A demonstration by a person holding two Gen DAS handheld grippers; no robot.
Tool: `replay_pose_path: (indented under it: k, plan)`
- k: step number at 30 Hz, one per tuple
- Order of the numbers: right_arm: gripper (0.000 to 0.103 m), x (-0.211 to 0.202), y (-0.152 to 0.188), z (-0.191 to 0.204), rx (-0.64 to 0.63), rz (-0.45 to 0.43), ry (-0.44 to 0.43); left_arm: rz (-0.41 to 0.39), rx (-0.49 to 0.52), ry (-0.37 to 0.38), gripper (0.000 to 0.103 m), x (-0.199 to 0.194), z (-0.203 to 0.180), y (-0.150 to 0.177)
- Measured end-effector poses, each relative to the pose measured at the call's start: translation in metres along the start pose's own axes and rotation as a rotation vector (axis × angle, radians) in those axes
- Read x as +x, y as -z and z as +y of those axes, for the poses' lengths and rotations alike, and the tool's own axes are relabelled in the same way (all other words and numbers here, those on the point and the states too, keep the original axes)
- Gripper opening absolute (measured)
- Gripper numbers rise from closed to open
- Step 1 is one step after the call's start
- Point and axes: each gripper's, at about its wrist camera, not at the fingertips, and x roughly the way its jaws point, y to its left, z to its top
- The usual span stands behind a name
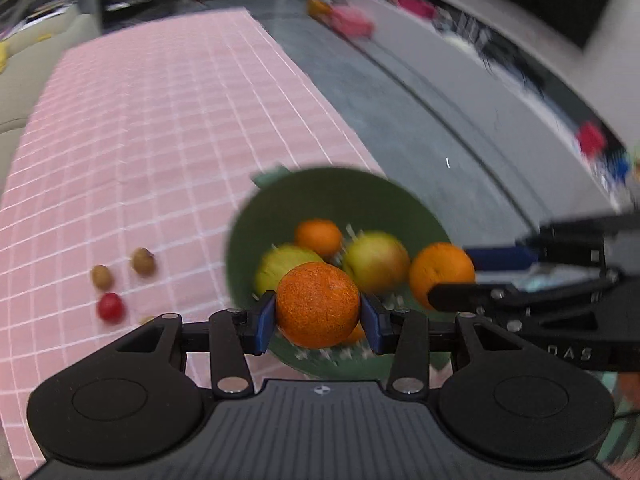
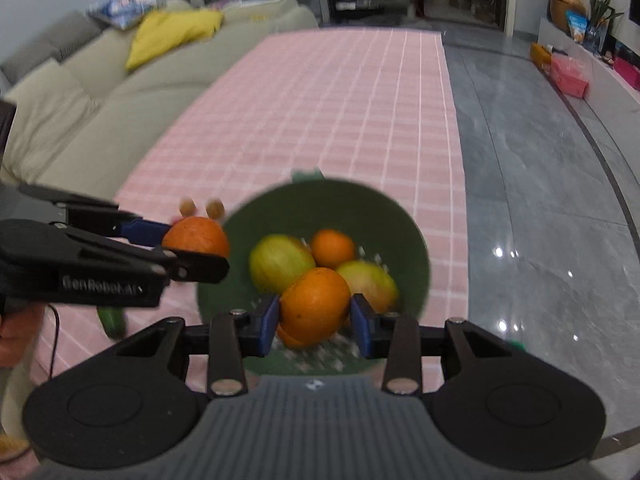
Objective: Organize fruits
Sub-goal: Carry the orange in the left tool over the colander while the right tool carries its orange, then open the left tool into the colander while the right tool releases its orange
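A green colander bowl stands on the pink checked tablecloth and holds two yellow-green apples and an orange. My left gripper is shut on an orange above the bowl's near rim. My right gripper is shut on another orange over the bowl. In the left wrist view the right gripper's orange shows at the bowl's right edge. In the right wrist view the left gripper's orange shows at the bowl's left edge.
Two small brown fruits and a red one lie on the cloth left of the bowl. A green fruit lies near the front left. A beige sofa is to the left, grey tiled floor to the right.
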Motion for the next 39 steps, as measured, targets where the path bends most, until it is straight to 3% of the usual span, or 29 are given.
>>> replay_pose_path:
  k: [7,21,31,36,39]
  plan:
    - [0.036,0.026,0.0,-0.005,-0.058,0.121,-0.014,0.112,0.046,-0.024,0.05,0.034,0.0,-0.001]
    - [0.036,0.078,-0.007,-0.003,-0.153,0.292,-0.022,0.235,0.15,-0.051,0.05,0.07,-0.005,-0.006]
    - [0.036,0.091,-0.007,0.0,-0.199,0.343,-0.033,0.231,0.201,-0.087,0.056,0.071,-0.01,-0.004]
    - [0.038,0.084,-0.006,-0.003,-0.182,0.328,-0.047,0.206,0.174,-0.044,0.059,0.063,-0.003,-0.004]
    - [0.043,0.078,-0.007,-0.003,-0.181,0.317,-0.04,0.18,0.146,-0.022,0.067,0.051,0.001,-0.004]
